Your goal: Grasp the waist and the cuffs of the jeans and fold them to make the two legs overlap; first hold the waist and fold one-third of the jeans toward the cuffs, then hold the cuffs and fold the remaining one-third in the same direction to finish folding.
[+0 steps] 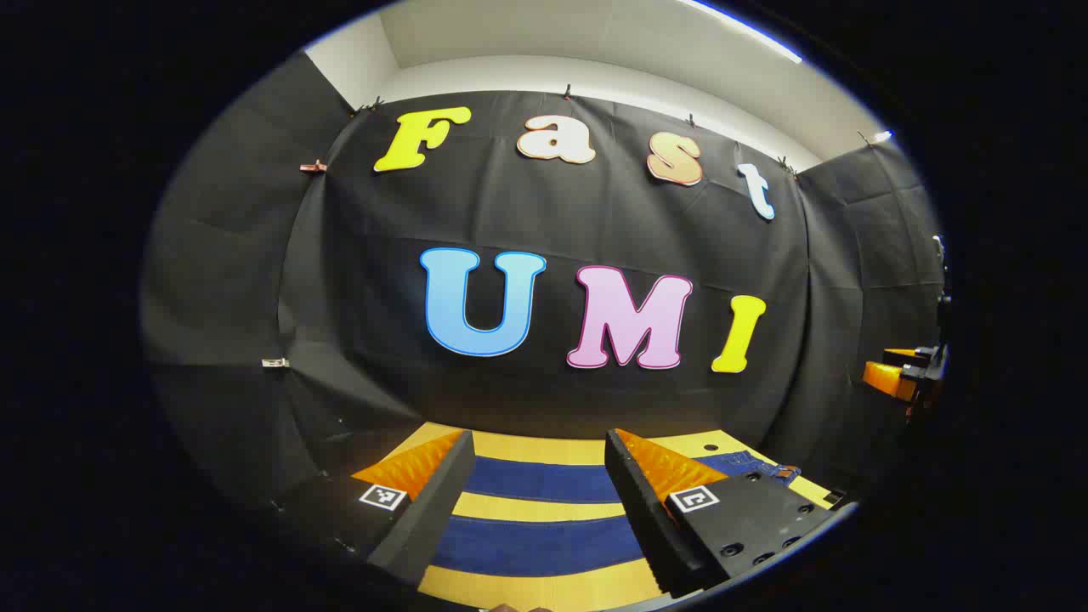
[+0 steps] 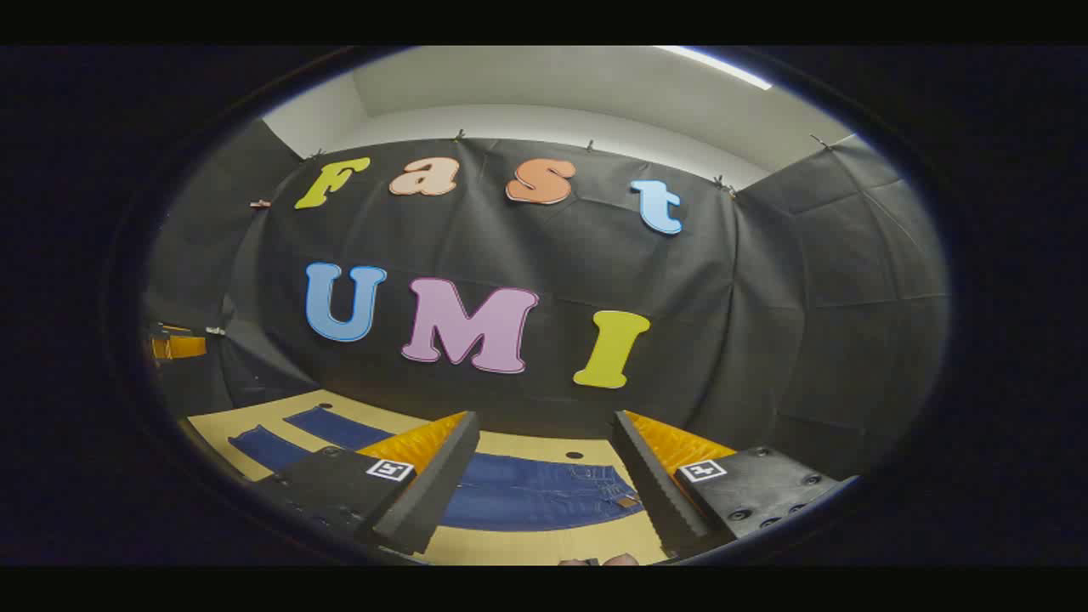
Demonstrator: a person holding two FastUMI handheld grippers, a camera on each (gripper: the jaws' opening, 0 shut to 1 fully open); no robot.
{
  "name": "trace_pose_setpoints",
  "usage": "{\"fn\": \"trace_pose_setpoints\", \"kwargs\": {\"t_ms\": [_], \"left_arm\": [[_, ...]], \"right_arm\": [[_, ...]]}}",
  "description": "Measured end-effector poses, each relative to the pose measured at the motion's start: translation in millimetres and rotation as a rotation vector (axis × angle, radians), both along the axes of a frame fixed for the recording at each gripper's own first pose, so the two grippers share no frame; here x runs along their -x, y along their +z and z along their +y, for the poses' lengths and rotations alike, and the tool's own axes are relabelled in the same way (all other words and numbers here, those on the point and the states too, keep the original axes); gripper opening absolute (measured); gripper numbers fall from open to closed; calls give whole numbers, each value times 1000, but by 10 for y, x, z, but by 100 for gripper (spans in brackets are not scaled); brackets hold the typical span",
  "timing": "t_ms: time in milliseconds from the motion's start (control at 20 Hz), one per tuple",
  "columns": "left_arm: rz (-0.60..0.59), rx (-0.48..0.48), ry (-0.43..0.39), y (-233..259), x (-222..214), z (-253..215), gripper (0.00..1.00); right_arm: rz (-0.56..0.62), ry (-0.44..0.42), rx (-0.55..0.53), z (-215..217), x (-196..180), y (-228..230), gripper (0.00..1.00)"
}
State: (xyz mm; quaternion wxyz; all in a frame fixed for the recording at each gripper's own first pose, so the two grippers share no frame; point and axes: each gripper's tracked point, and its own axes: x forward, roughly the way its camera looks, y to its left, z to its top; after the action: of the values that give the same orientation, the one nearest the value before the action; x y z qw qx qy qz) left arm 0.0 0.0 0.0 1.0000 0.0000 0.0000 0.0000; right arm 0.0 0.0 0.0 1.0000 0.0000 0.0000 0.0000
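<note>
The jeans (image 1: 544,518) are lying flat on the yellow bench (image 1: 544,586), their two legs showing as parallel blue bands between the fingers of the left claw (image 1: 538,459), which is hanging above them spread wide and pinching nothing. In the right gripper view, the right claw (image 2: 544,438) is hovering over the waist end (image 2: 544,493), likewise spread apart and empty.

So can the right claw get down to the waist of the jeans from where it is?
Probably yes: the right claw is open, the waist lies flat on the table just ahead between its fingers, with nothing in between.
</note>
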Motion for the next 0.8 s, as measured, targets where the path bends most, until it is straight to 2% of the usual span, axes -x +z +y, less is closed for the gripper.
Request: {"fn": "trace_pose_setpoints", "kwargs": {"t_ms": [600,800], "left_arm": [[37,-54,-14,-123,43,99,96],[72,-34,-58,-258,76,62,96]], "right_arm": [[24,-4,3,10,-71,-83,97],[20,10,18,30,-66,-93,97]]}}
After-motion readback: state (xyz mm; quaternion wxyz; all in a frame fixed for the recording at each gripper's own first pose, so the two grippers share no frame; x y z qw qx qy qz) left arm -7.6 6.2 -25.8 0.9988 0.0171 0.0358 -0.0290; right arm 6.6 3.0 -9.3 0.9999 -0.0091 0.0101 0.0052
